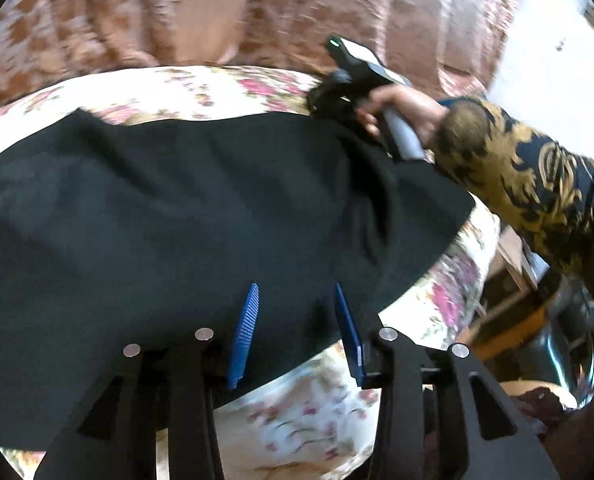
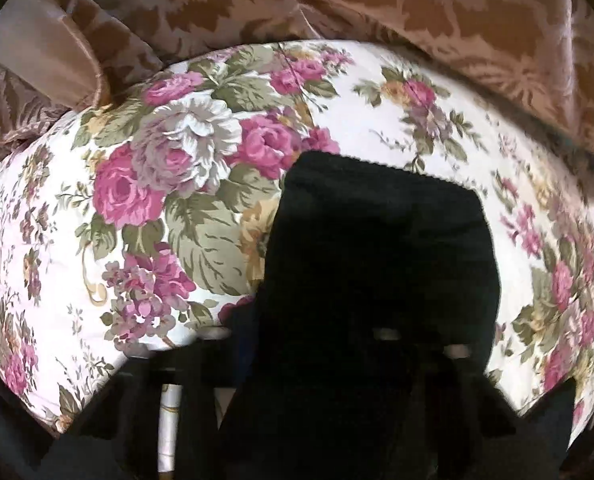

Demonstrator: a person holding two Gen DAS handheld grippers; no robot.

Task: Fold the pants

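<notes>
Clearly the fold is only beginning; the black pants (image 1: 185,216) are lying spread across the floral bed (image 1: 305,412) — dark, soft, rumpled at one end; the left claw (image 1: 297,332) is hovering partly parted over them, while the right claw (image 1: 329,100) is clamping cloth — squaring is remaining.
</notes>
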